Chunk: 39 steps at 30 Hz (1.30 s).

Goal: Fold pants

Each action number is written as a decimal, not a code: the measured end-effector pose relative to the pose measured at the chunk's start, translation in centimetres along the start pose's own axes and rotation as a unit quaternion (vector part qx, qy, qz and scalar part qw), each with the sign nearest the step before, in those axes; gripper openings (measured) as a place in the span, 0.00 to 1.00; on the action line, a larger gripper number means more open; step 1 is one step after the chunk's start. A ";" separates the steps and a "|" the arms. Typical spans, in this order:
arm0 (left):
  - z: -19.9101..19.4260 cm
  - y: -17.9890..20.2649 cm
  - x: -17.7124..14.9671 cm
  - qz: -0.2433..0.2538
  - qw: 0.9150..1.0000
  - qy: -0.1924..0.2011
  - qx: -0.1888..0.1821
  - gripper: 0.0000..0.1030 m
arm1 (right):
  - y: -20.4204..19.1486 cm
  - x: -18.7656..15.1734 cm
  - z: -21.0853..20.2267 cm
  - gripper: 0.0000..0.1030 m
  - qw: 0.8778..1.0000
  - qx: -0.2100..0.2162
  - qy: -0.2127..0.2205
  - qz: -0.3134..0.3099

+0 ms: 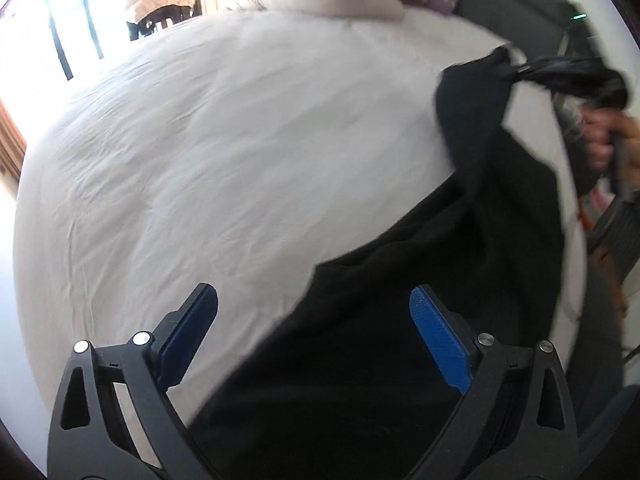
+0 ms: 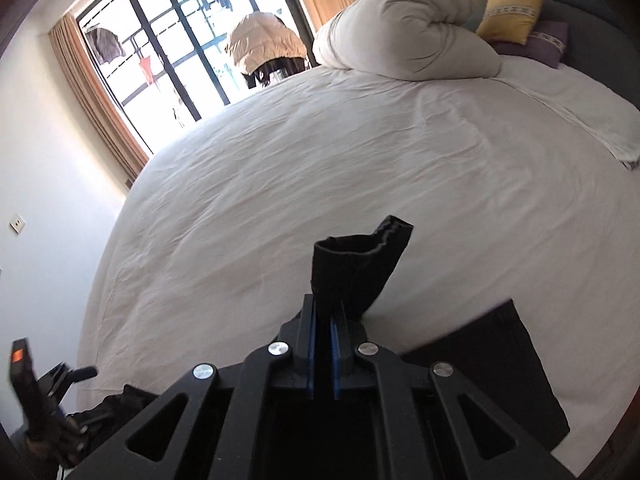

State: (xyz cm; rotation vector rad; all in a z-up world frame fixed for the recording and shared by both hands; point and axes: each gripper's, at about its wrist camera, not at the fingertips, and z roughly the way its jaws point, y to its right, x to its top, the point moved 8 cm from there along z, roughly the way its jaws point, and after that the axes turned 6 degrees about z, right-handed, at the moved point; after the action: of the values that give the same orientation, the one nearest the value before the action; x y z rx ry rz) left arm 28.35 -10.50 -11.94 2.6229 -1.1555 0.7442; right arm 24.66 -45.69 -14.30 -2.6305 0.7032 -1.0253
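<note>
Early stage: black pants unfolded on the bed. Right tongs clenched on a pants end, lifting; left tongs released, empty. Folds remain.

My right gripper is clamped on a bunched end of the black pants, lifted above the white bed, rolled duvet beyond

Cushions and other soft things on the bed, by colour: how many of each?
Yellow: 1, the yellow cushion
Purple: 1, the purple cushion
White: 1, the rolled duvet
Black: 1, the pants, pinched by the right gripper
Total: 4
</note>
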 end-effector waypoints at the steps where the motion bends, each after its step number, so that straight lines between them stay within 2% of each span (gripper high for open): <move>1: 0.7 0.1 0.1 0.007 1.000 -0.011 0.001 0.96 | 0.8 -0.4 -0.7 0.06 1.000 0.002 0.005 0.010; 4: 2.3 0.6 0.1 0.026 0.999 -0.036 0.001 0.94 | 2.6 -1.3 -2.4 0.06 0.999 0.015 0.021 0.043; 5: 2.8 0.7 -0.1 0.034 0.998 -0.045 0.007 0.88 | 3.3 -1.6 -2.9 0.06 0.998 0.013 0.027 0.051; 6: 3.2 0.9 -0.3 0.040 0.998 -0.054 0.009 0.76 | 4.0 -1.8 -3.5 0.06 0.998 0.012 0.034 0.059; 7: 4.0 1.1 -0.4 0.040 0.997 -0.069 0.005 0.70 | 4.6 -2.1 -3.9 0.06 0.997 0.011 0.040 0.065; 9: 4.8 1.3 -0.5 0.035 0.996 -0.081 0.000 0.51 | 6.1 -2.3 -4.2 0.06 0.996 0.004 0.045 0.079; 10: 5.2 1.4 -0.3 0.033 0.996 -0.085 0.002 0.49 | 7.0 -2.4 -4.2 0.05 0.995 0.000 0.046 0.088; 14: 5.5 1.8 0.7 0.024 0.995 -0.092 0.016 0.48 | 11.7 -3.0 -4.1 0.05 0.990 -0.018 0.043 0.130; 18: 6.1 1.8 1.3 0.000 0.995 -0.094 0.022 0.48 | 16.3 -5.3 -3.8 0.05 0.981 -0.034 0.027 0.188; 25: 7.3 1.2 1.7 -0.032 0.994 -0.095 0.030 0.48 | 18.2 -8.0 -4.4 0.05 0.976 -0.056 0.031 0.208; 30: 7.7 0.7 1.4 -0.042 0.994 -0.097 0.034 0.49 | 17.6 -9.1 -6.1 0.04 0.980 -0.085 0.058 0.172; 31: 7.8 0.6 1.5 -0.046 0.994 -0.097 0.034 0.49 | 18.2 -9.6 -5.6 0.04 0.978 -0.088 0.044 0.182; 33: 8.0 0.5 1.6 -0.053 0.993 -0.096 0.035 0.51 | 20.6 -11.4 -4.2 0.04 0.967 -0.087 0.012 0.238; 35: 8.0 0.2 1.5 -0.057 0.993 -0.096 0.036 0.51 | 21.9 -12.2 -4.0 0.04 0.959 -0.086 0.011 0.270; 39: 8.0 0.3 1.5 -0.059 0.993 -0.095 0.038 0.52 | 22.5 -11.9 -4.2 0.04 0.954 -0.083 0.018 0.286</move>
State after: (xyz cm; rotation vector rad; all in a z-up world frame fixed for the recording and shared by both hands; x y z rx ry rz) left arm 31.99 -14.55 -18.07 2.8482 -1.0247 0.5363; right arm 6.29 -59.03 -26.51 -2.2987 1.5012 -0.8641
